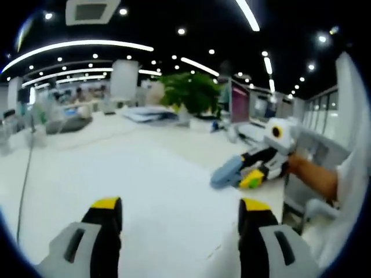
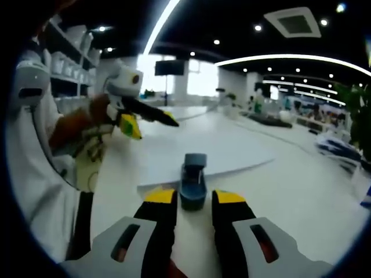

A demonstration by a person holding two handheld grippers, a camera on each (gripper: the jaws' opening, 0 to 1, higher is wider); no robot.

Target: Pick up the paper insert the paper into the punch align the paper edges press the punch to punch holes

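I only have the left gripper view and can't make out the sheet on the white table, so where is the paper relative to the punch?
Observer: In the right gripper view the paper lies flat on the table, its near edge meeting the blue punch.
Operator: Is the right gripper on the punch?
Observer: Yes. The right gripper has its jaws against the punch's two sides, and the punch sits on the table.
Operator: How does my left gripper sit relative to the sheet?
Observer: The left gripper hangs above the table beside the paper, jaws apart, touching nothing.
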